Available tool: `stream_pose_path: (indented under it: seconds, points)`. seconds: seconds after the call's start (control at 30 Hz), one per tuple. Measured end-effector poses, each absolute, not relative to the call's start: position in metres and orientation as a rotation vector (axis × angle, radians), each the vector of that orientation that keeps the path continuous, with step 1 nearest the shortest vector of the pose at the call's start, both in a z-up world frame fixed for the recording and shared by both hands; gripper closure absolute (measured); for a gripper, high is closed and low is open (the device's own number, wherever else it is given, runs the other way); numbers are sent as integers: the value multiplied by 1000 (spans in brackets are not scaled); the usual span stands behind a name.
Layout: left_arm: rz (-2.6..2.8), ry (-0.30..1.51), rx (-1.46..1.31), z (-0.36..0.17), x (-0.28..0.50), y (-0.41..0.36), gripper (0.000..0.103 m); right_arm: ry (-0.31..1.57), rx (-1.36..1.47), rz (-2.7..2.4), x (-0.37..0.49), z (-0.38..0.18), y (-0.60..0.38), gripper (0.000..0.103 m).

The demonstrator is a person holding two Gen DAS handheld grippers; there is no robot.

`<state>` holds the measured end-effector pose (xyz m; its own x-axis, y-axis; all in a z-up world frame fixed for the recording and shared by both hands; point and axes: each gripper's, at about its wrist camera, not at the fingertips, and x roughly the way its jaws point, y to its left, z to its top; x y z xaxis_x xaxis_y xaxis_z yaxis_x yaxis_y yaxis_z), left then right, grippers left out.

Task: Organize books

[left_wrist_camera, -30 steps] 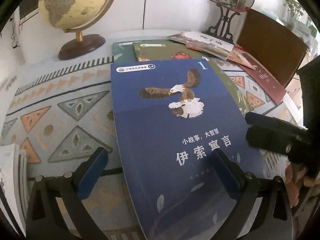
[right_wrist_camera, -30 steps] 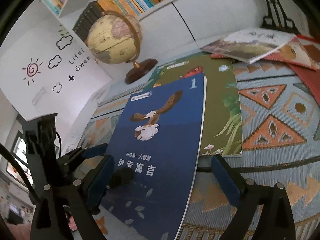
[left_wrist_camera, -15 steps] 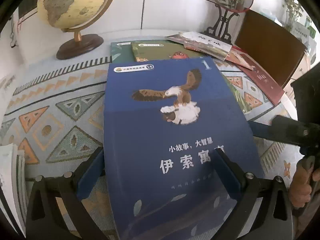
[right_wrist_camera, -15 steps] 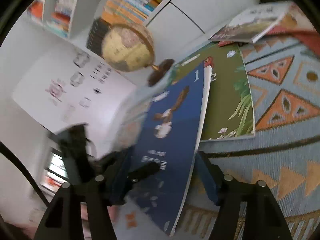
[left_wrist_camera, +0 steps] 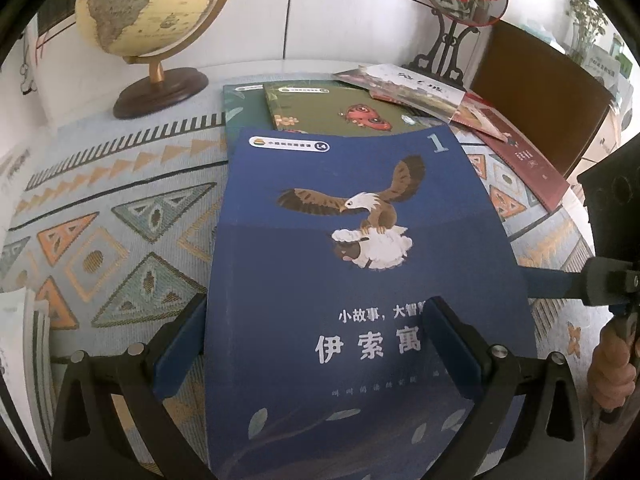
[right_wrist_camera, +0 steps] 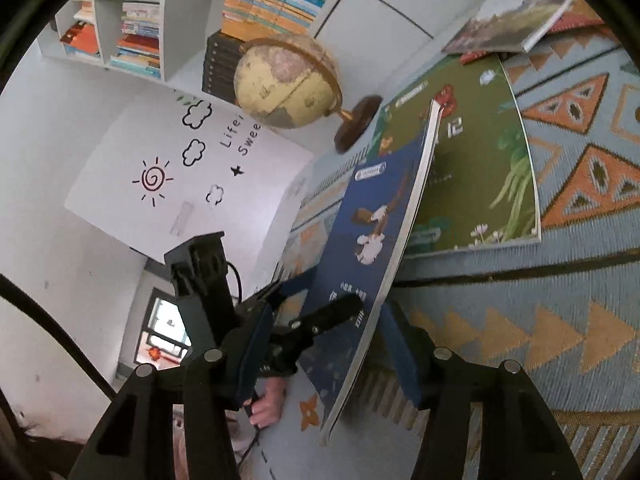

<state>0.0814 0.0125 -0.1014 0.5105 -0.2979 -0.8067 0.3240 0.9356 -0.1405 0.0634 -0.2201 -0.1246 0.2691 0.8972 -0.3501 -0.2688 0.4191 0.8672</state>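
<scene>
eagle book (left_wrist_camera: 360, 272) overlaps frog book (left_wrist_camera: 340, 112) behind | globe (left_wrist_camera: 152, 20) behind-left | loose books (left_wrist_camera: 420, 88) behind-right

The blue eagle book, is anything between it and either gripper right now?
Nothing visible. The blue eagle book already sits between the fingers of the left gripper, near its lower edge. The right gripper straddles the book's page edge, lifted off the green book.

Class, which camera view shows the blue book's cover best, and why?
The left wrist view: the blue book faces the camera, so the eagle, number 1 and most of the title read clearly. The right wrist view shows it steeply tilted, nearly edge-on, with its cover squeezed narrow.
</scene>
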Motion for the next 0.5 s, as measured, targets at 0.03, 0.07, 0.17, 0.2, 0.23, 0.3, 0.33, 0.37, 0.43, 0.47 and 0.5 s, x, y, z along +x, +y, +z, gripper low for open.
stream_pose_path:
  seconds: [0.03,0.07,0.17,0.2,0.23,0.3,0.33,0.37,0.43,0.47,0.5]
  points:
    - [-374,965,30,-102,82,13,0,992,784,895,64,-126,-221,47]
    - [-371,966,35,-102,82,13,0,1000,776,879,64,-127,-220,47]
    - [-372,966,37,-102,82,13,0,1012,737,837,65,-127,-214,47]
    - [-374,965,34,-102,82,14,0,1011,734,838,66,-127,-210,47]
    - [-375,964,32,-102,82,14,0,1011,715,839,66,-126,-203,47]
    - [-377,963,28,-102,82,14,0,1009,658,807,65,-124,-194,50]
    - [-382,961,19,-102,82,16,0,1006,632,776,64,-123,-191,61]
    - [-393,957,1,-101,80,18,1,1003,617,739,64,-123,-192,71]
    - [-429,943,-46,-98,75,25,10,992,597,664,65,-124,-200,93]
    - [-459,943,-75,-97,73,27,12,985,604,649,65,-124,-203,93]
    - [-482,946,-100,-97,72,28,12,977,598,633,65,-124,-207,93]
